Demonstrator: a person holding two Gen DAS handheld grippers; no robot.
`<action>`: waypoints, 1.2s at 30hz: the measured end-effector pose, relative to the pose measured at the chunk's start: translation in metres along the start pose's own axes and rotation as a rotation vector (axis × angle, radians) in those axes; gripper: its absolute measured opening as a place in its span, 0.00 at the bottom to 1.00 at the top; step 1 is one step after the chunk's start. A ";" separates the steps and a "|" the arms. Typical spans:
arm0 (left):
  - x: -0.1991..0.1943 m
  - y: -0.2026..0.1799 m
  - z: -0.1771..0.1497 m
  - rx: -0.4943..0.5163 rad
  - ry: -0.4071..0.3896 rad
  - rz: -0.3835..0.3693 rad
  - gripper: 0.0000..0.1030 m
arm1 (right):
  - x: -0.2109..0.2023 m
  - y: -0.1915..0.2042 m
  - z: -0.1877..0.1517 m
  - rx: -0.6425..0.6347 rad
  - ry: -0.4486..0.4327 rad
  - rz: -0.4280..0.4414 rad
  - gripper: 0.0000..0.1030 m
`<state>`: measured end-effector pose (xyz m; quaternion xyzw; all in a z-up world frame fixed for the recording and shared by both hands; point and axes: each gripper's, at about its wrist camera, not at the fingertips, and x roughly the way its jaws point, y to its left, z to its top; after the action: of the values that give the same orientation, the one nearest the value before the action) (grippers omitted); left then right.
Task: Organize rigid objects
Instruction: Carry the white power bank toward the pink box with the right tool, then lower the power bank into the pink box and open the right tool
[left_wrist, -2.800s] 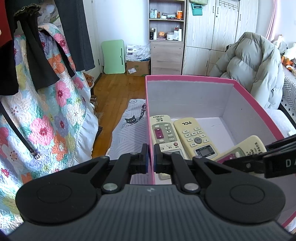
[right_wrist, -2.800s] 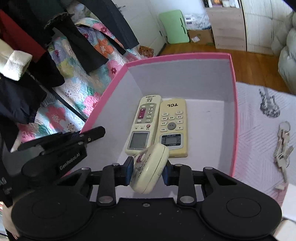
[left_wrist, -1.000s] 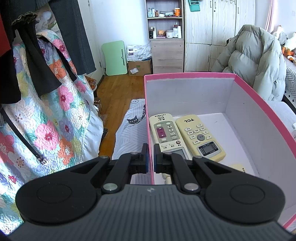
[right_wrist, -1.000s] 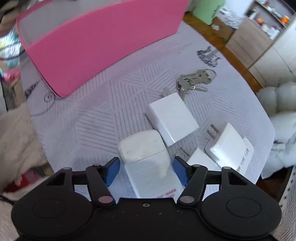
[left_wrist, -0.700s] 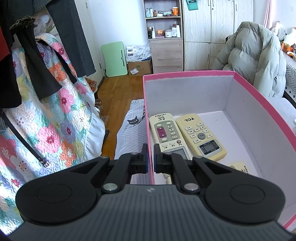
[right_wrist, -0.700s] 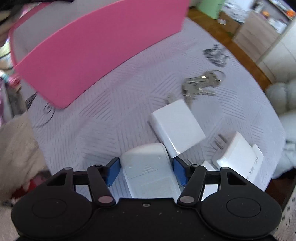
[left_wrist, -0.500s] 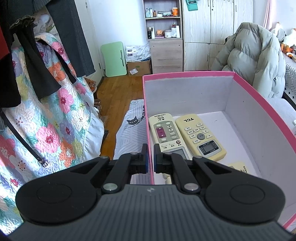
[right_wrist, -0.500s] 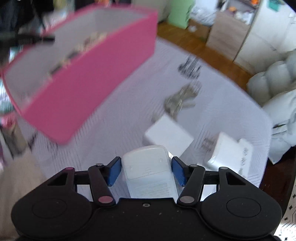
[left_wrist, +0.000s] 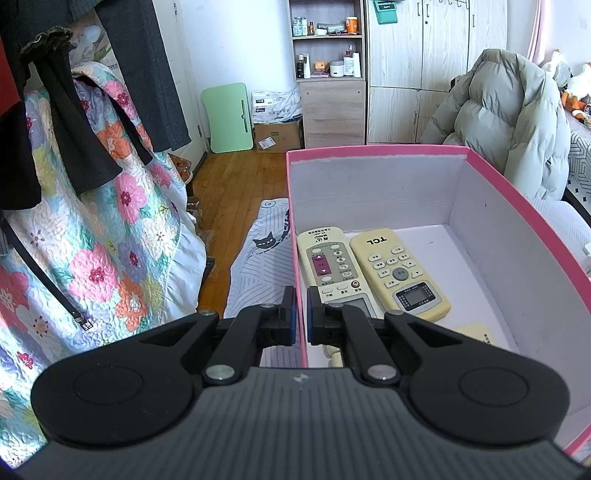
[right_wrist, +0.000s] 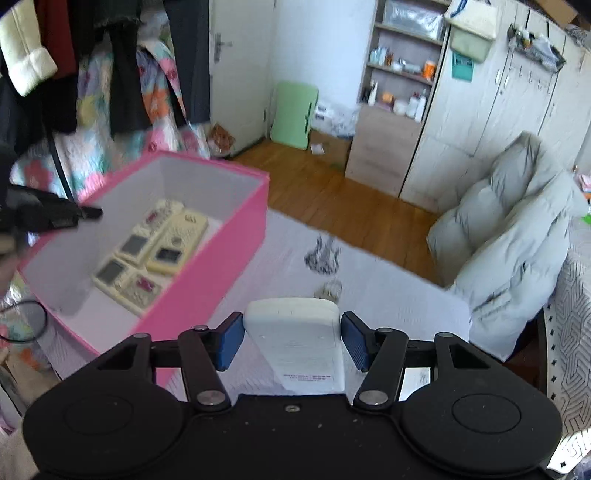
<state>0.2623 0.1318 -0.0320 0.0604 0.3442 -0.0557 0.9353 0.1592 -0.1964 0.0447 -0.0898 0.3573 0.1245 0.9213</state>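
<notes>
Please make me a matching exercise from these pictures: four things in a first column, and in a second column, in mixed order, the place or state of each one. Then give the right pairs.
Column one
1. left hand-held gripper
2. white remote, seen from its back
3. TCL remote
4. grey padded jacket

Column two
A. lies face up inside the pink box
B. closed on the left wall of the box
C. draped over furniture beyond the box
D. held between the pads of the right hand-held gripper, above the table

Pairs: 1-B, 2-D, 3-A, 4-C
</notes>
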 end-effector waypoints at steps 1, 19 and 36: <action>0.000 0.000 0.000 0.000 0.000 0.000 0.04 | -0.003 0.002 0.005 -0.009 -0.015 0.002 0.61; 0.001 0.005 0.000 -0.027 0.004 -0.002 0.04 | 0.092 0.085 0.051 0.208 -0.155 0.320 0.61; -0.002 0.005 -0.003 -0.025 -0.036 0.003 0.04 | 0.092 0.133 0.002 0.083 0.068 0.285 0.61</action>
<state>0.2595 0.1370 -0.0332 0.0482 0.3277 -0.0512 0.9421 0.1875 -0.0534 -0.0266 -0.0040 0.4022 0.2362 0.8846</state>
